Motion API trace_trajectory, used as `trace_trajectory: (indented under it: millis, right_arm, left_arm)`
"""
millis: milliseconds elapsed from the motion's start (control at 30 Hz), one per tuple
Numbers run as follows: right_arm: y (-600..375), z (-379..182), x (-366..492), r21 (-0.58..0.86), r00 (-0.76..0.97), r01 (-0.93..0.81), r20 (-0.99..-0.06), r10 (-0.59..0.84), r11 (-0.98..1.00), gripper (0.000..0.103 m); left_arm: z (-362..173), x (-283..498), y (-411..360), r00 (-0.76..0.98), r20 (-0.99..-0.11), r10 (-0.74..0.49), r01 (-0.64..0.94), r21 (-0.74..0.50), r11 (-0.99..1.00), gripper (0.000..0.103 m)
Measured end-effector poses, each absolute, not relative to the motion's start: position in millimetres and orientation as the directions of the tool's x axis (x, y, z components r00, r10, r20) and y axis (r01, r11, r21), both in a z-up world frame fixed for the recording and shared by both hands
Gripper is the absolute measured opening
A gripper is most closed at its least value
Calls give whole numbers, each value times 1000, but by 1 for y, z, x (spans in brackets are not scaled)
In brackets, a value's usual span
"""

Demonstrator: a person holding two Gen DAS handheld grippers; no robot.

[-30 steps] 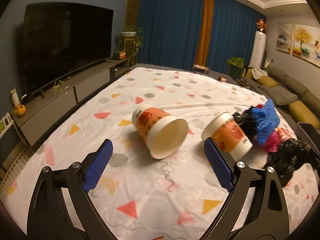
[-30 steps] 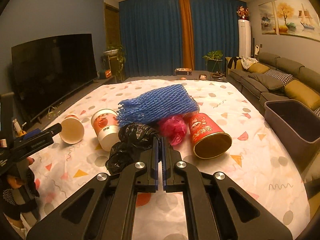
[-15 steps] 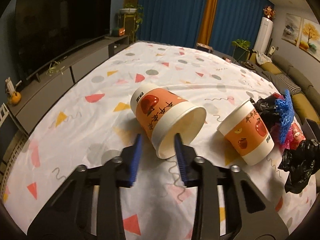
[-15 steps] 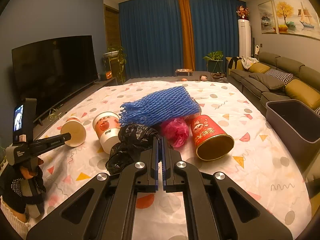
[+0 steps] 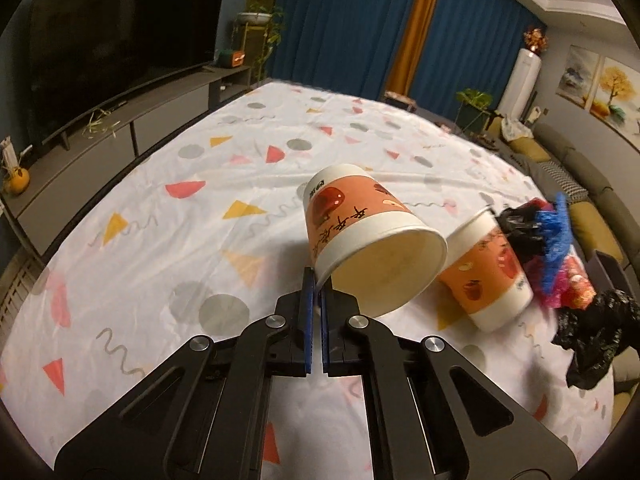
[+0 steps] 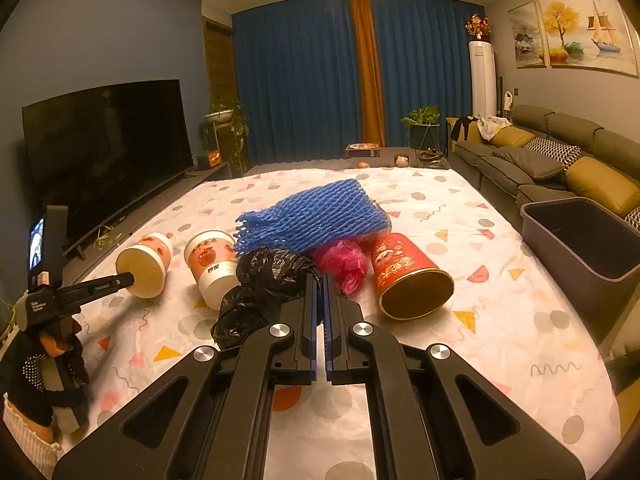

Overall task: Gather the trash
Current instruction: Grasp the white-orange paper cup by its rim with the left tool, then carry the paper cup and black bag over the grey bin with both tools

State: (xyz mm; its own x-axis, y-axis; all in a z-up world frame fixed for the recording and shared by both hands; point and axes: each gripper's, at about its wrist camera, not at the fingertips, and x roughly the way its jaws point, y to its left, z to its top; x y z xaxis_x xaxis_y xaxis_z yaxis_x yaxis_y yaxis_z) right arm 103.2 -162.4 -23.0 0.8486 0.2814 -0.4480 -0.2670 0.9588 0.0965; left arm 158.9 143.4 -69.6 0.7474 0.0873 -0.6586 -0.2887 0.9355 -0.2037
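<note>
Right at the left tool [image 5: 316, 280], clamped on the tipped cup [image 5: 360, 236] rim; bin [image 6: 580, 236] sits far right.

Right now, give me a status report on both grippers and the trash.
Left gripper just closed on the paper cup rim. Right gripper shut, empty, by black bag. Bin unobstructed.

paper cup [image 5: 360, 220] matt | bag [image 6: 268, 284] glossy plastic | tablecloth [image 5: 240, 184] smooth cloth
</note>
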Motion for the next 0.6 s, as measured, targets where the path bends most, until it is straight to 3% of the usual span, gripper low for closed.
trace_trajectory:
  millis: [600]
  right_arm:
    - [-213,5,81,109,909,-178,-362,206,978,4]
  left_arm:
    - [-13,143,47,848,-528,-49,-60,-187,980,2]
